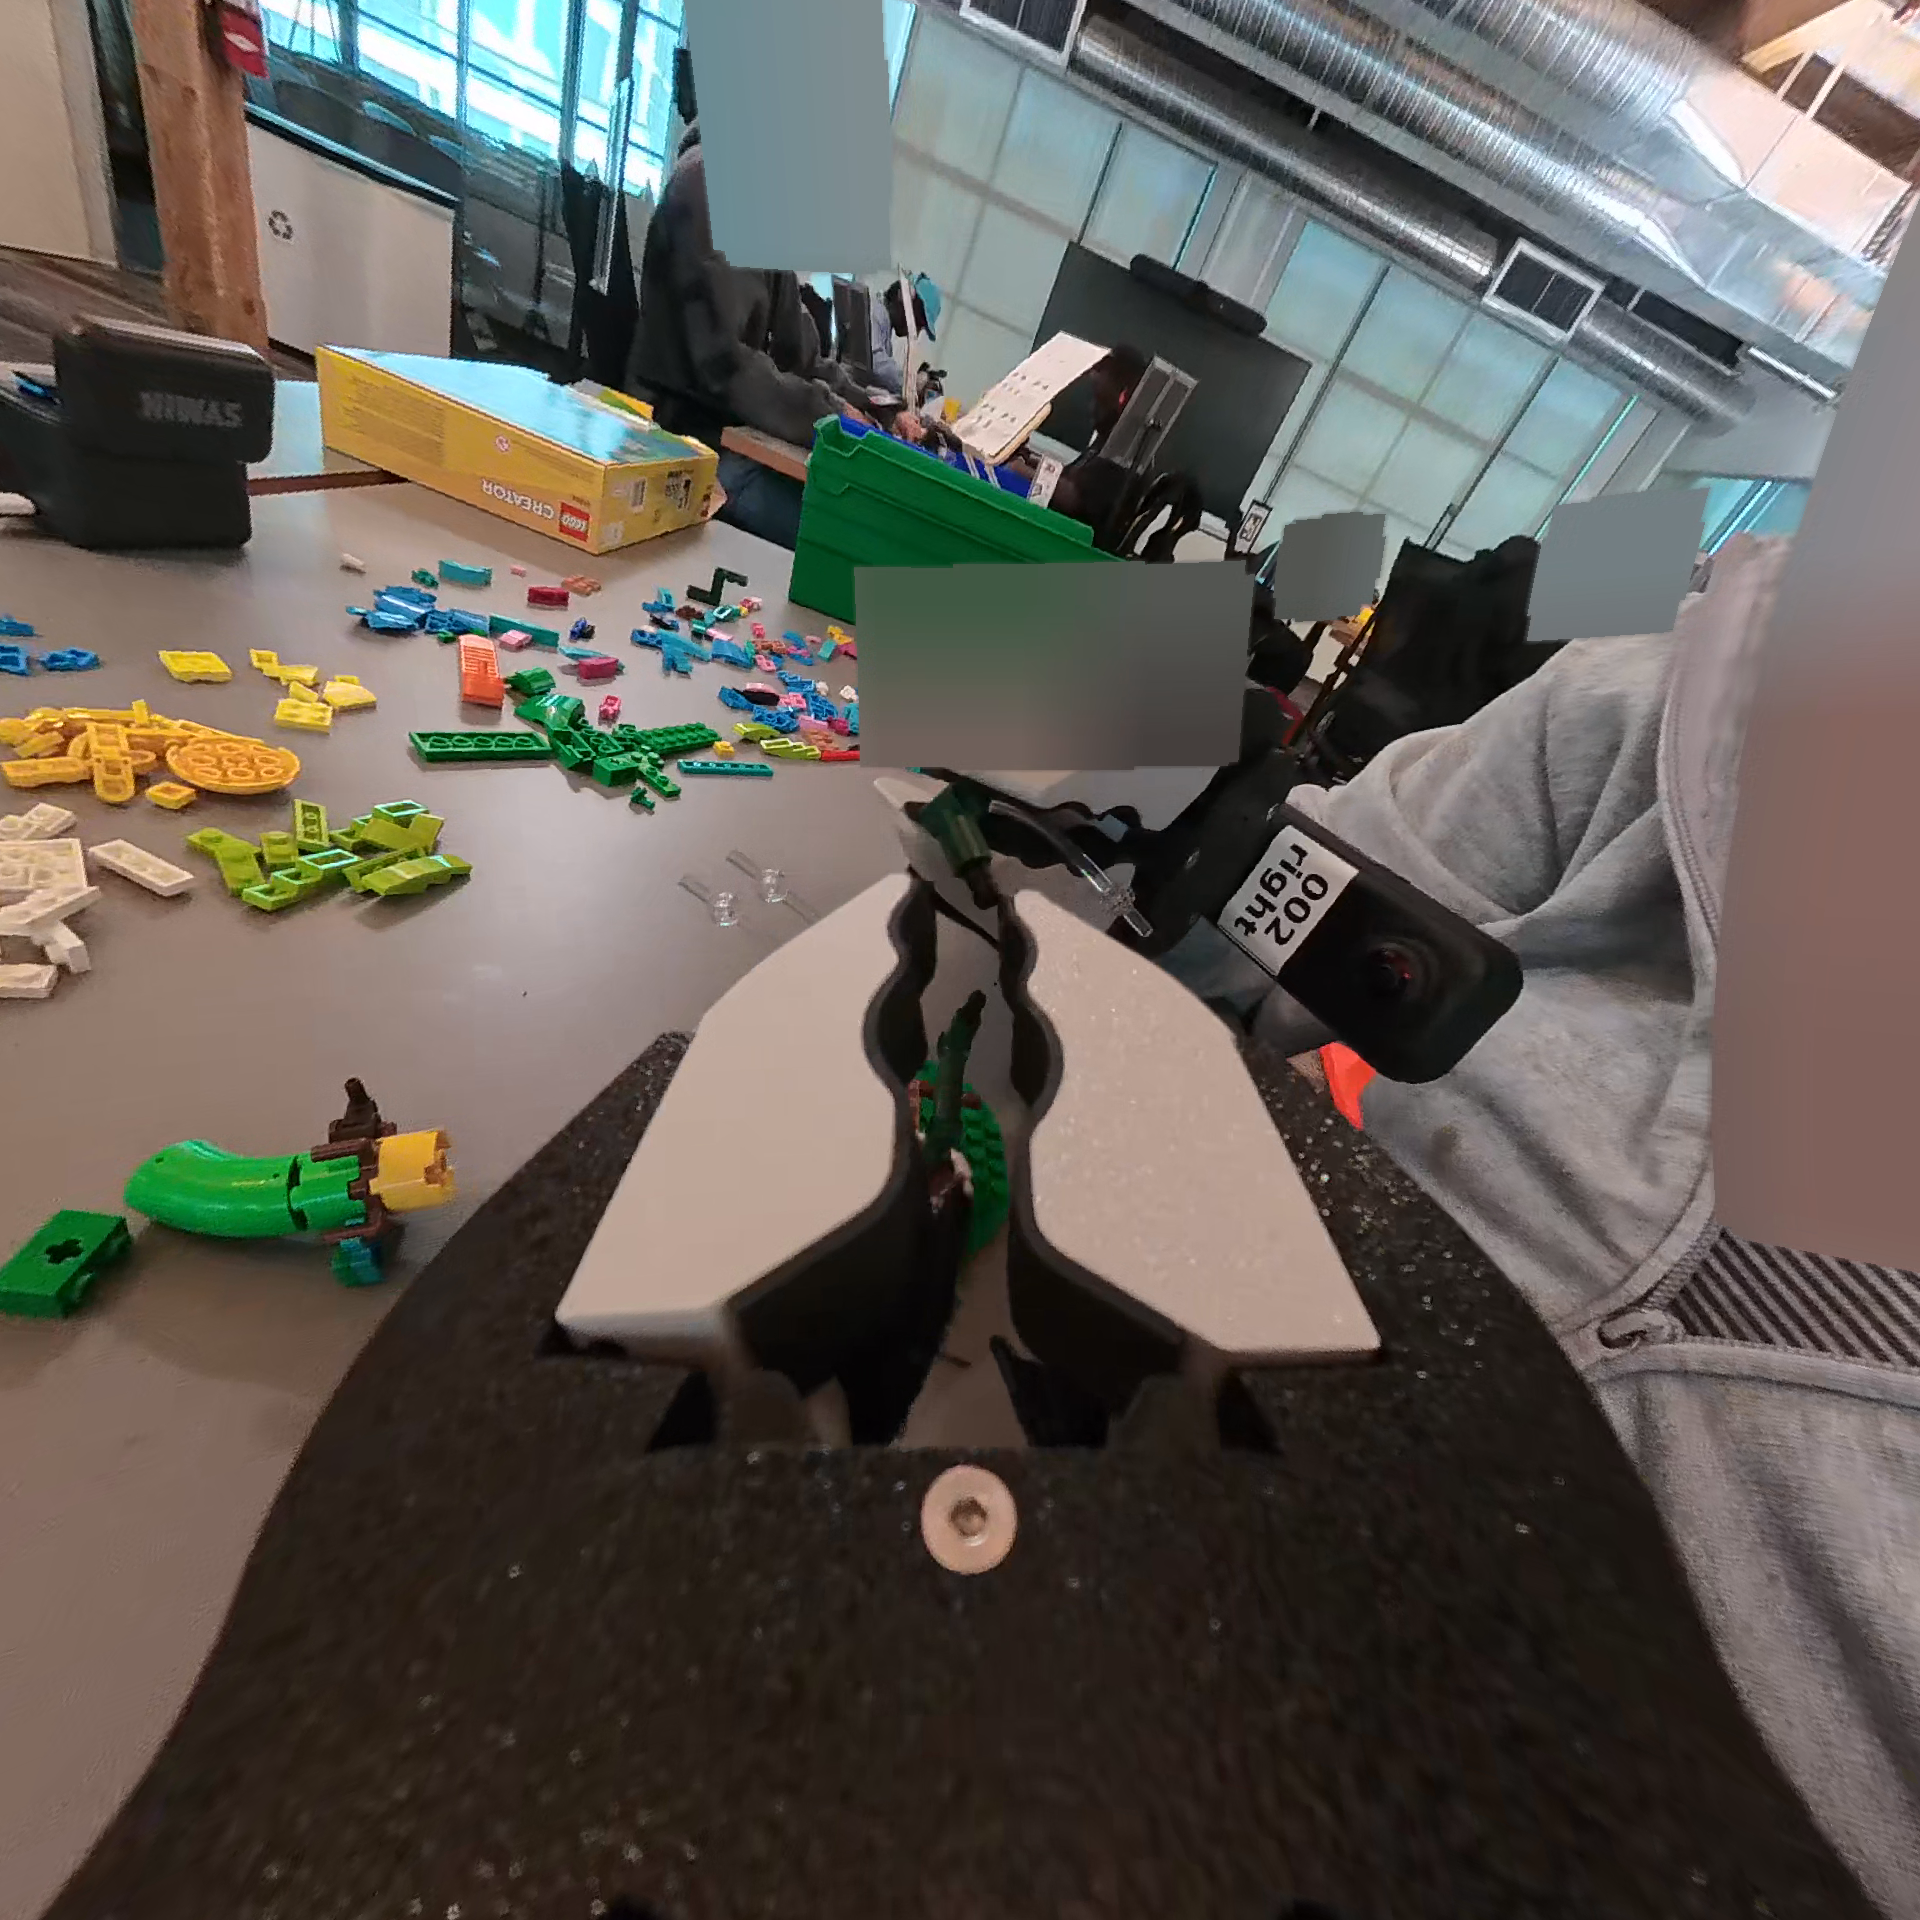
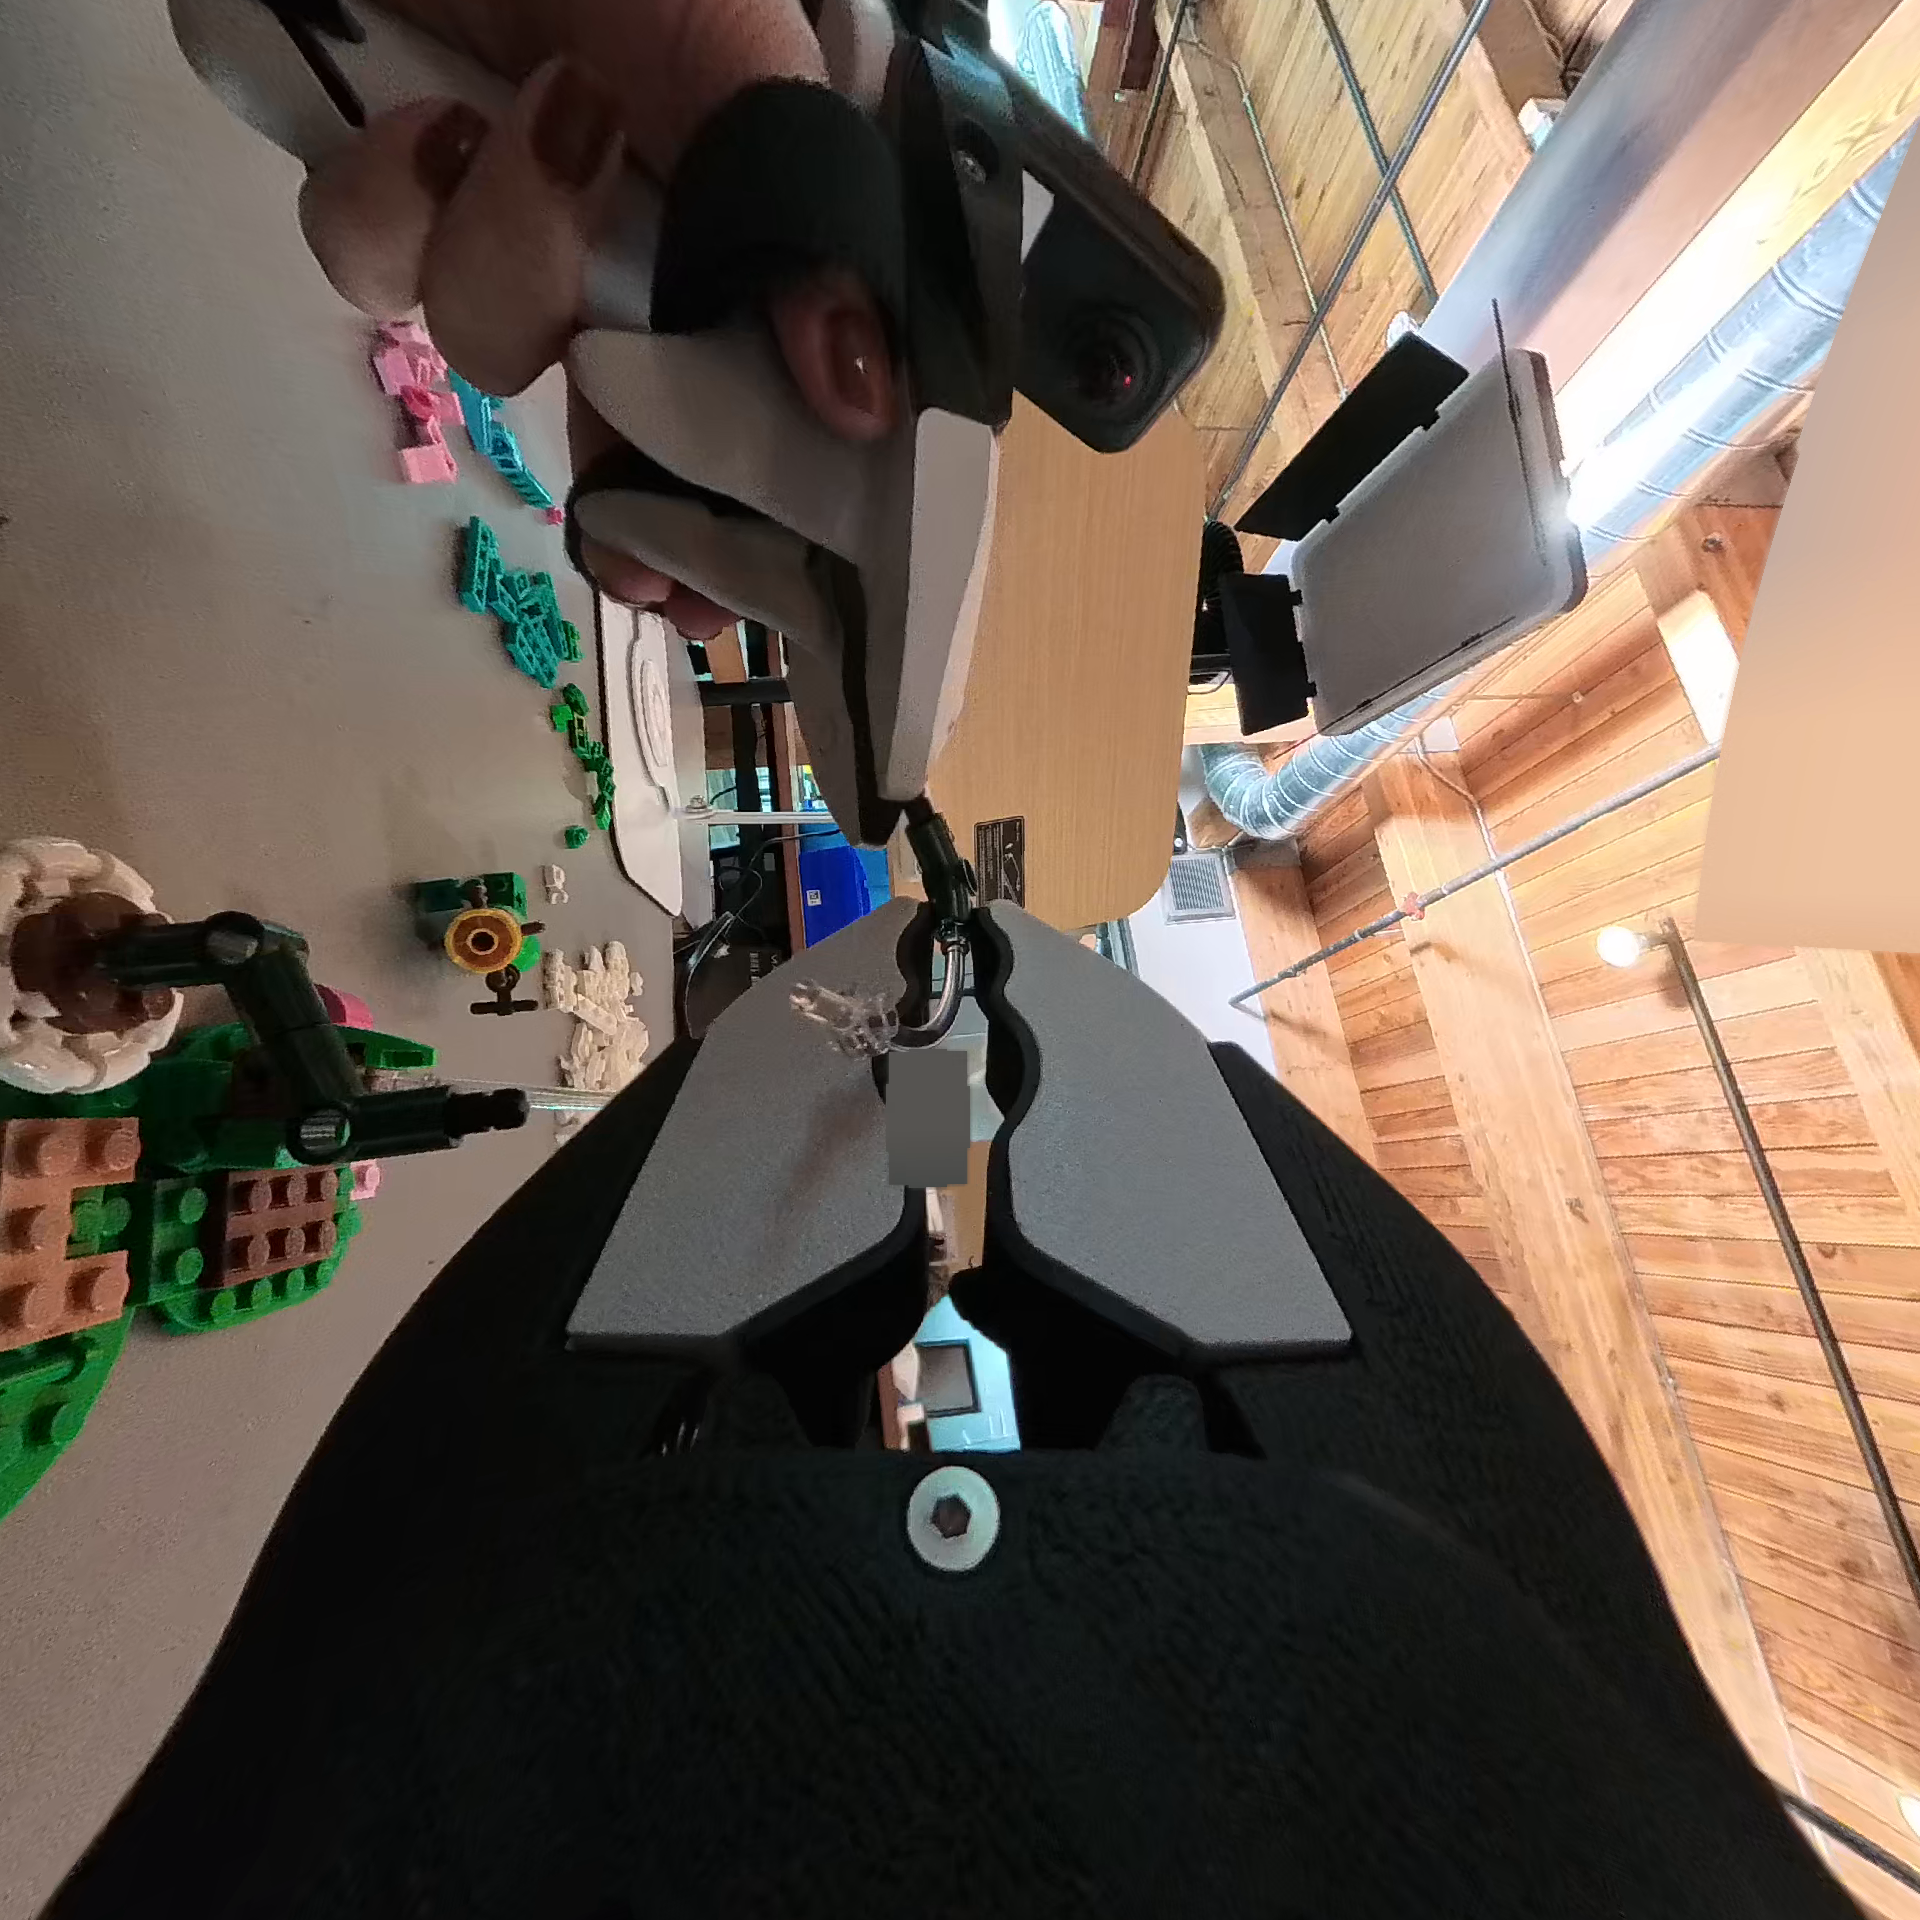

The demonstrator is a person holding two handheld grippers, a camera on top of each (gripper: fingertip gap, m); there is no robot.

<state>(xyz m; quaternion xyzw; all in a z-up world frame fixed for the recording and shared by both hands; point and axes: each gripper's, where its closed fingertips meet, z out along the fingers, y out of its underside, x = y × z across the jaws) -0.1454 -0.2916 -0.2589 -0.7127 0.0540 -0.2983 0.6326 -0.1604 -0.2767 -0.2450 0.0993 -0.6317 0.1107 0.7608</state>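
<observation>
A short dark green stem piece (image 1: 958, 831) (image 2: 940, 854) with a curved clear tube (image 2: 940, 1003) (image 1: 1081, 852) on it hangs in the air between both grippers. My left gripper (image 1: 964, 902) is shut on the stem's thin dark end. In the right wrist view it comes in from above (image 2: 891, 805). My right gripper (image 2: 951, 920) is shut on the other end, where stem and tube join. The tube curls back between its fingers to a clear tip (image 2: 842, 1013). In the left wrist view the right gripper (image 1: 914, 821) comes in from the right.
A brick model on a green base (image 2: 62, 1382), with a white flower (image 2: 62, 956) and dark stem arm (image 2: 291, 1039), stands below on the grey table (image 1: 520, 987). Sorted brick piles (image 1: 332, 852), a green-and-yellow build (image 1: 291, 1184), a yellow box (image 1: 509, 447) and a green bin (image 1: 914, 509) lie around. My left and right fingertips are right by each other.
</observation>
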